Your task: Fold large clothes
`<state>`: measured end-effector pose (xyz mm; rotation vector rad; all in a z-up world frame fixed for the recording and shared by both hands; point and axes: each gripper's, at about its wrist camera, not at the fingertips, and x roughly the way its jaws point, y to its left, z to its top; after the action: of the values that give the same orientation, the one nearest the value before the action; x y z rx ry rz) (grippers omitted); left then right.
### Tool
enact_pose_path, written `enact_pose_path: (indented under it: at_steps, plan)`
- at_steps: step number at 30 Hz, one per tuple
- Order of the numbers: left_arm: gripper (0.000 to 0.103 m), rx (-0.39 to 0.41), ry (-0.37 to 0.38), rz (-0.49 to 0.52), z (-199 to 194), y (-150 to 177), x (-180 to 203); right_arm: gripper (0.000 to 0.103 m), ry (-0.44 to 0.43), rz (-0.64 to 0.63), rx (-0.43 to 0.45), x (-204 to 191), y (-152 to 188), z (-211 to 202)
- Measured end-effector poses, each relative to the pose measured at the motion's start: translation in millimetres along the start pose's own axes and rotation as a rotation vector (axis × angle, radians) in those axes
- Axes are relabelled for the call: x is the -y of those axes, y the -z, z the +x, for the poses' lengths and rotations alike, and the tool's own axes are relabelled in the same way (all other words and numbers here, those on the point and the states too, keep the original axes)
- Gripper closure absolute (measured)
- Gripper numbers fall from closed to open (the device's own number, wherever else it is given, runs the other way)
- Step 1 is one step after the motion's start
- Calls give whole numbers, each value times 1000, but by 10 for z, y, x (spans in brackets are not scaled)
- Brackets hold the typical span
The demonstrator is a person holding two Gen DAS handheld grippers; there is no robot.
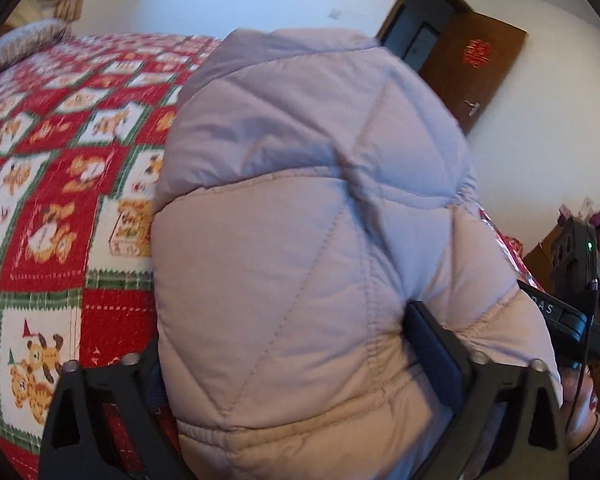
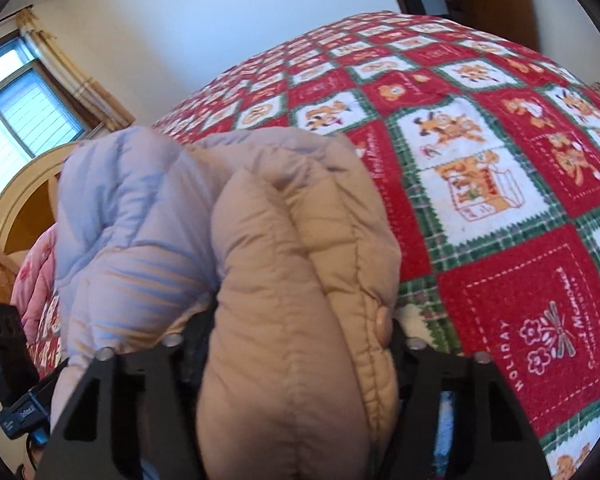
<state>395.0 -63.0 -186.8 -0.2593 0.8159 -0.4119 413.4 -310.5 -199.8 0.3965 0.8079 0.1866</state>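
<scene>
A puffy quilted jacket [image 1: 308, 220] fills both wrist views, bundled thick and held up over the bed's red-and-white bear-print quilt [image 1: 60, 160], seemingly so a fold can be set down cleanly. The left gripper [image 1: 296, 364] has its jaws spread wide around a fat roll of padding, pressed against the fabric on both sides. The right gripper [image 2: 296, 344] has its jaws pinched on a narrower bunch by a snap button [image 2: 382, 324].

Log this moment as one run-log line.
stage: folding | item: puffer jacket | left gripper: around jacket | right gripper: clamping jacket fold | surface: quilt
</scene>
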Motion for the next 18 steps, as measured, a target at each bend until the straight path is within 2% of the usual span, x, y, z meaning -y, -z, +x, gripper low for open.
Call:
enact_pose_path:
  at_steps: [2, 3, 5, 7, 11, 15, 18]
  plan:
    - [30, 26, -10, 41, -74, 11, 72, 59, -25, -7, 12, -49, 38, -47]
    - [35, 45, -29, 72, -143, 10, 138, 65, -27, -14, 20, -73, 55, -75]
    - [51, 73, -45, 110, -279, -18, 247, 72, -31, -25, 45, -133, 70, -144]
    - [56, 108, -70, 149, -449, -48, 346, 78, -39, -40, 68, -209, 86, -215]
    - [60, 191, -107, 213, -962, -71, 455, 81, -87, -92, 109, -489, 153, -366]
    - [60, 252, -136, 240, -1528, -74, 404, 81, -188, -106, 151, -764, 240, -586]
    - [60, 291, -186, 253, -1937, -71, 281, 82, -270, -143, 165, -1161, 305, -709]
